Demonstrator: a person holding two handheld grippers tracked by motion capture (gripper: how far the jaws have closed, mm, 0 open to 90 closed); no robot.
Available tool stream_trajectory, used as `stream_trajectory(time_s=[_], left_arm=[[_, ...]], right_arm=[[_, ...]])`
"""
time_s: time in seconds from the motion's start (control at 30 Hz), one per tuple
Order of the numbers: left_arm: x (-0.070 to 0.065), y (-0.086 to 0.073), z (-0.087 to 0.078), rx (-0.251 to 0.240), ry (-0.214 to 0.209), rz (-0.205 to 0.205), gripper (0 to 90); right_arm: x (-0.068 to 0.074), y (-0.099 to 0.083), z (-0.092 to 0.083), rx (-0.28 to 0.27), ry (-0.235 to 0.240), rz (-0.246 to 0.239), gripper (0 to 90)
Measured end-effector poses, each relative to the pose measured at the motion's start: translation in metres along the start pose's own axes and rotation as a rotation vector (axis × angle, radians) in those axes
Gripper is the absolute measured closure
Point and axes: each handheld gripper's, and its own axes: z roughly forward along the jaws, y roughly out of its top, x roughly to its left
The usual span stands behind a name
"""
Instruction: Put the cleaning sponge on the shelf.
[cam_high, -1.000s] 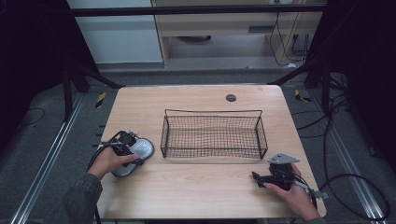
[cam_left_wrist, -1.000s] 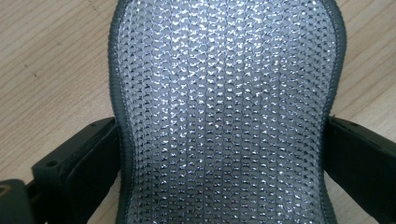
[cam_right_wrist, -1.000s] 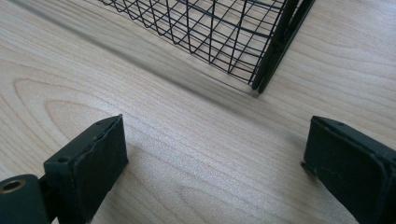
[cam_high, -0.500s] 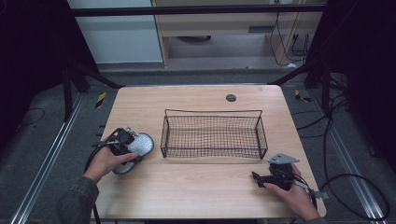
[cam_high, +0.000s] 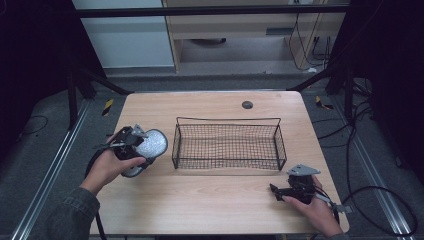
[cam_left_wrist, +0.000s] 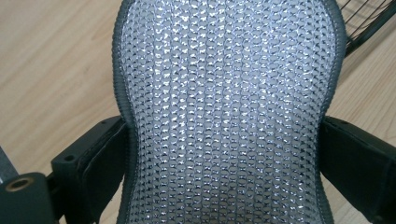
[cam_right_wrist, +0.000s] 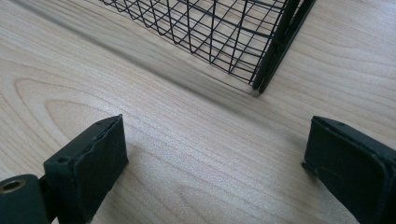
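Here the left tongs are clamped on a silver mesh pad, perhaps a shoe insole, at the frame's left beside the wire basket. Carry it level over the rim. The right tongs rest apart on the tabletop.

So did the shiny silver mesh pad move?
Yes. The shiny silver mesh pad, clamped in the left gripper, rose and edged toward the black wire basket.

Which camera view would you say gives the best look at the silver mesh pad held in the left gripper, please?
The left gripper view: the silver mesh pad appears close up, weave and dark rim clear, jaws pressing both sides. The high view shows it small, beside the wire basket.
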Motion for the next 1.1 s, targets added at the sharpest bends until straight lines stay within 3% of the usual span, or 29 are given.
stream_trajectory(time_s=[0.3, 0.43, 0.8, 0.87, 1.1], left_arm=[[-0.005, 0.019, -0.006, -0.008, 0.013, 0.038, 5.3], [-0.009, 0.034, -0.01, -0.011, 0.015, 0.079, 5.2], [-0.02, 0.062, -0.018, -0.028, 0.015, 0.137, 5.2], [-0.023, 0.067, -0.016, -0.045, 0.01, 0.137, 5.1], [-0.03, 0.081, -0.007, -0.034, 0.005, 0.174, 5.1]], right_arm=[[0.0, 0.0, 0.0, 0.0, 0.006, 0.007, 6.0], [0.0, 0.0, 0.0, 0.0, 0.007, 0.006, 5.9], [0.0, 0.0, 0.0, 0.0, 0.008, 0.006, 5.9], [0.0, 0.0, 0.0, 0.0, 0.007, 0.006, 5.9], [0.0, 0.0, 0.0, -0.001, 0.006, 0.005, 5.9]])
